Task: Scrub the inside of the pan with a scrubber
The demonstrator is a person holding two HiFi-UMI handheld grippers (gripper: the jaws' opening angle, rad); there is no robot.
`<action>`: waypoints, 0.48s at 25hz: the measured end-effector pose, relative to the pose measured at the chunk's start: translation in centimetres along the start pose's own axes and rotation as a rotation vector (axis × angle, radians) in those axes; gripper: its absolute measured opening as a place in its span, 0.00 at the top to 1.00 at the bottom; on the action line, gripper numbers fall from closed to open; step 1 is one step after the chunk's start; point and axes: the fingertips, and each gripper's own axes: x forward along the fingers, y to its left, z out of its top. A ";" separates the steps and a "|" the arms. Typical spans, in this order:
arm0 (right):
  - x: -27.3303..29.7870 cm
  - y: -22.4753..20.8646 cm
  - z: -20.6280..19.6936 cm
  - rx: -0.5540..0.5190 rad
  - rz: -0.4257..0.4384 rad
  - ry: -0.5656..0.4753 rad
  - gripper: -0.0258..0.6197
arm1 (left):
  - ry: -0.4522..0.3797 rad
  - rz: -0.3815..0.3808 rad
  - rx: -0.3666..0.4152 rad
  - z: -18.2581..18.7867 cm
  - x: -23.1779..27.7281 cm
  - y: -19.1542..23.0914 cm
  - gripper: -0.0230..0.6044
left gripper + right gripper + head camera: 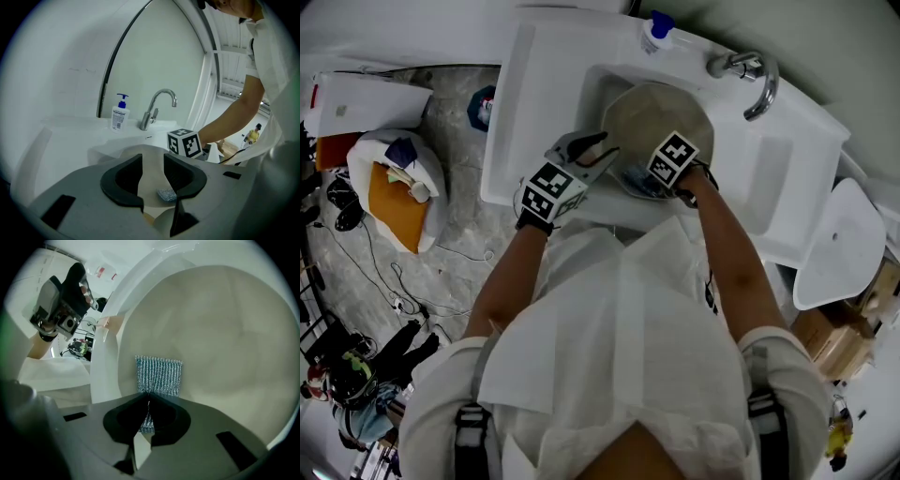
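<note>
Your right fingers pinch the soft, floppy scrubber against the stiff, slick pan. Left fingers clamp its left edge; grip firmly there.

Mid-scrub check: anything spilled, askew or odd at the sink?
Nothing stands out. The pan sits tilted in the sink, seemingly on purpose: the left gripper holds its rim while the right gripper pinches the scrubber against the inside. The soap bottle stands upright beside the tap.
</note>
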 end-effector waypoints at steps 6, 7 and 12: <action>-0.8 -1.7 -2.4 -0.003 -0.065 0.091 0.94 | -0.008 -0.007 0.002 0.2 0.4 -0.1 0.72; -0.7 -1.6 -2.3 -0.004 -0.063 0.094 0.94 | -0.008 -0.007 0.002 0.2 0.4 0.0 0.72; 0.5 0.8 1.2 0.020 0.017 -0.012 0.94 | -0.006 -0.005 0.000 0.3 0.4 0.1 0.72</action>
